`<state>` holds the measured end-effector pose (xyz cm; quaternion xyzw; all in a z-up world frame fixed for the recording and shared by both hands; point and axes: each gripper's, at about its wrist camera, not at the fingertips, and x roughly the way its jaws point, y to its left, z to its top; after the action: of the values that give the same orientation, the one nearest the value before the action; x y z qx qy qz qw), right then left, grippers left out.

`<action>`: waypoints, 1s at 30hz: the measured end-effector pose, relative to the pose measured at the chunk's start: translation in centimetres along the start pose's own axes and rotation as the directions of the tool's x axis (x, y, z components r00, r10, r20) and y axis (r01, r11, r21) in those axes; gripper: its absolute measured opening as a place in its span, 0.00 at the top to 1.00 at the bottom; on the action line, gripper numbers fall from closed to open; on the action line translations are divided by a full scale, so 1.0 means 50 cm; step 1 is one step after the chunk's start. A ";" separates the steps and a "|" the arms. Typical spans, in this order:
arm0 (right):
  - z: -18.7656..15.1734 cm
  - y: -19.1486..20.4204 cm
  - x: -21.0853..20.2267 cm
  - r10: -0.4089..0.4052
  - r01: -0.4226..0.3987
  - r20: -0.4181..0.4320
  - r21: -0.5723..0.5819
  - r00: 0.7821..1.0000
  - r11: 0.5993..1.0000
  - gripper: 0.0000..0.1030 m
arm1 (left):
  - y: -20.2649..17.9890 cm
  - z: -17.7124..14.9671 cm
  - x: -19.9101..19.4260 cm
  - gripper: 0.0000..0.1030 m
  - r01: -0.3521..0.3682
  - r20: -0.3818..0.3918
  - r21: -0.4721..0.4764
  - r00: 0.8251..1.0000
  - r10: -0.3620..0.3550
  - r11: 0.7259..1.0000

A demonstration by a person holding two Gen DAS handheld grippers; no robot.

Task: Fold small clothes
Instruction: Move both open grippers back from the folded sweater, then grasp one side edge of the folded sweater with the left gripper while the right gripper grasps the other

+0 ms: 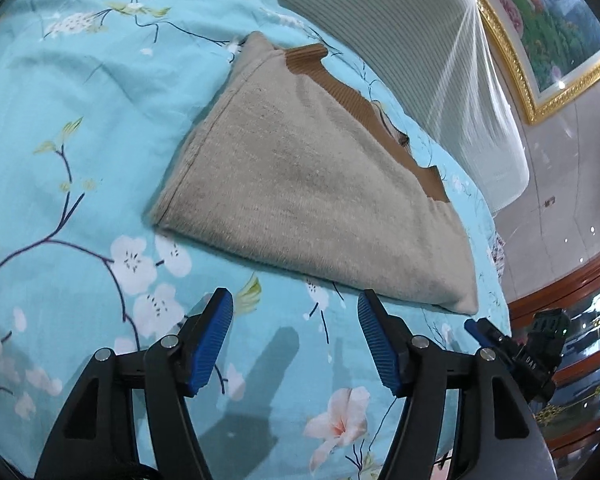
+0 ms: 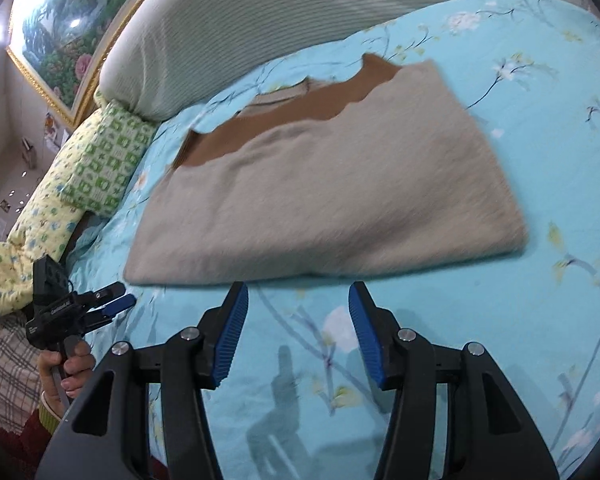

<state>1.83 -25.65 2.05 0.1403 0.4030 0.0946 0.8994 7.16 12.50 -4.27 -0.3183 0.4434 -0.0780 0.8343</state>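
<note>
A beige knit garment (image 1: pixel 316 184) with brown ribbed trim lies folded flat on the blue floral bedsheet (image 1: pixel 80 140). It also shows in the right wrist view (image 2: pixel 340 204), where its brown trim (image 2: pixel 300 116) is at the far edge. My left gripper (image 1: pixel 296 312) is open and empty, just short of the garment's near edge. My right gripper (image 2: pixel 298 304) is open and empty, just short of the near folded edge. Each gripper shows at the edge of the other's view: the right (image 1: pixel 500 340) and the left (image 2: pixel 112 304).
A striped grey-white headboard cushion (image 1: pixel 400 40) runs along the far side of the bed. A green and yellow patterned quilt (image 2: pixel 88 172) lies at the left of the right wrist view. A framed painting (image 1: pixel 548 32) hangs on the wall. Wooden furniture (image 1: pixel 572 292) stands beside the bed.
</note>
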 end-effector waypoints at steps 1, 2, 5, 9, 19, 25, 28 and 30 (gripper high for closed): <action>-0.003 0.003 0.001 0.004 -0.004 0.001 0.000 1.000 1.000 0.48 | -0.001 0.000 0.000 0.34 0.003 0.002 0.000 1.000 -0.003 1.000; -0.007 0.005 0.002 0.008 -0.008 0.000 0.000 1.000 1.000 0.48 | -0.002 -0.002 -0.001 0.33 0.005 0.004 0.000 1.000 -0.005 1.000; -0.014 0.009 0.006 0.017 -0.017 -0.009 0.006 1.000 1.000 0.48 | -0.005 -0.005 0.002 0.32 0.009 0.001 -0.007 1.000 -0.009 1.000; -0.021 0.011 0.010 0.033 -0.033 -0.009 0.018 0.999 0.999 0.48 | 0.000 -0.002 0.013 0.26 0.022 0.026 -0.065 0.999 -0.020 0.998; -0.022 0.010 0.021 0.058 -0.057 -0.011 0.038 0.998 0.998 0.48 | 0.008 0.061 0.067 0.22 0.015 0.194 -0.156 0.981 0.016 0.988; -0.003 -0.004 0.007 0.060 -0.061 0.006 0.052 0.998 0.997 0.48 | -0.027 0.120 0.101 0.62 -0.066 0.240 -0.112 0.966 0.091 0.992; 0.016 -0.015 -0.001 0.055 -0.056 0.018 0.046 0.998 0.997 0.48 | -0.067 0.128 0.108 0.81 -0.122 0.260 -0.030 0.957 0.125 0.992; 0.033 -0.026 -0.008 0.053 -0.054 0.031 0.047 0.998 0.997 0.48 | -0.104 0.129 0.101 0.85 -0.128 0.282 0.034 0.953 0.113 0.991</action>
<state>2.90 -27.26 2.96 0.1741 0.3878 0.1068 0.8988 16.06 9.34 -2.03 -0.2765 0.3376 0.0073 0.8997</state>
